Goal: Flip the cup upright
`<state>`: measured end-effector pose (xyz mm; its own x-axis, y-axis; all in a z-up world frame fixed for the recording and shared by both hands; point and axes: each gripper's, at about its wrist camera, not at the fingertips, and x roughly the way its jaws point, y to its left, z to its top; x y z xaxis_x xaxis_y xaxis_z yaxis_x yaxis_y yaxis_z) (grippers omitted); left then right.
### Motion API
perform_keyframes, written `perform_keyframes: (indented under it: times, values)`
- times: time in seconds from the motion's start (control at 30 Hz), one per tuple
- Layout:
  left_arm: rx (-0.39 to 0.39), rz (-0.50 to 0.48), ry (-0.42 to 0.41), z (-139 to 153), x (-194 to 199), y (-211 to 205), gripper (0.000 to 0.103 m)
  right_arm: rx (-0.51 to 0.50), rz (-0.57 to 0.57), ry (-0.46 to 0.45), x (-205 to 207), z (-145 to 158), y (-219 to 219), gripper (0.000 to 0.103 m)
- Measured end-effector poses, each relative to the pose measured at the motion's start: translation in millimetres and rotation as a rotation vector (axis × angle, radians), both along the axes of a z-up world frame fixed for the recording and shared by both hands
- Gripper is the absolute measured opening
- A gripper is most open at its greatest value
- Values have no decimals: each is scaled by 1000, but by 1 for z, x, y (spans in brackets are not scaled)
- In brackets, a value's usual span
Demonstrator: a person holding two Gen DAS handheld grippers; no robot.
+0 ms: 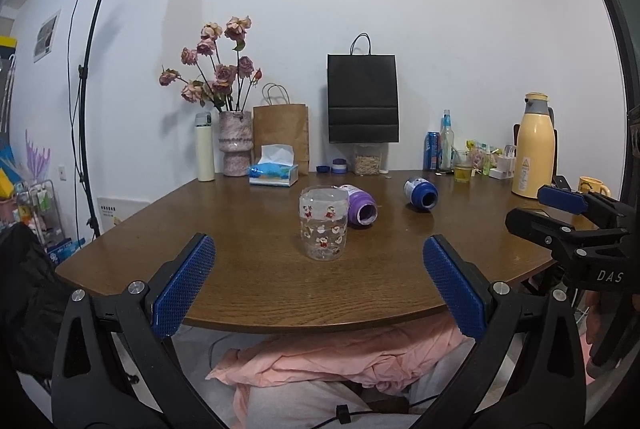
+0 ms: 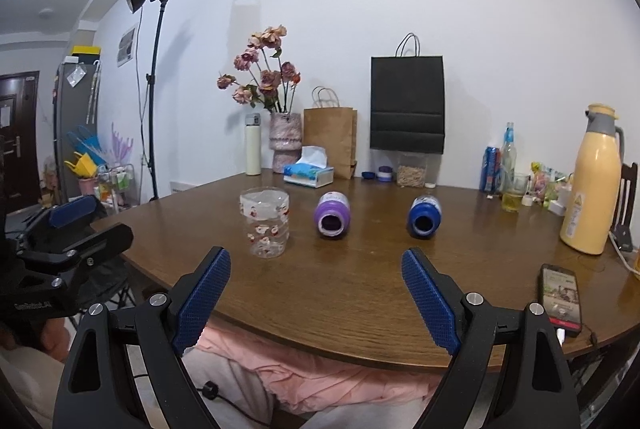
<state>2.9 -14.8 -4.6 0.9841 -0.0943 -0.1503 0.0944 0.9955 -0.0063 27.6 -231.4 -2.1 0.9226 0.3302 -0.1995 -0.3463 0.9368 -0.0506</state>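
A clear plastic cup with red cartoon prints (image 1: 323, 224) stands on the brown table, mouth down it seems; it also shows in the right wrist view (image 2: 265, 222). A purple cup (image 1: 361, 206) (image 2: 332, 215) and a blue cup (image 1: 421, 192) (image 2: 424, 216) lie on their sides behind it, mouths toward me. My left gripper (image 1: 319, 275) is open and empty, back near the table's front edge in line with the clear cup. My right gripper (image 2: 316, 291) is open and empty, at the front edge facing between the purple and blue cups.
At the table's back stand a vase of roses (image 1: 235, 143), a white flask (image 1: 204, 147), tissue box (image 1: 274, 171), brown bag (image 1: 281, 131) and black bag (image 1: 363, 97), a jar, bottles and a yellow thermos (image 2: 592, 185). A phone (image 2: 560, 297) lies at the right front.
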Motion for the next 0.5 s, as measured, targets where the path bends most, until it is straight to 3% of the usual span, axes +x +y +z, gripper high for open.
perform_keyframes:
  times: [0.2, 0.5]
  values:
    - [2, 3, -4, 0, 0, 1, 103, -25, -54, 6, 8, -7, 1, 91]
    - [8, 17, 8, 0, 4, 0, 103, 48, -74, 9, 16, -16, -14, 91]
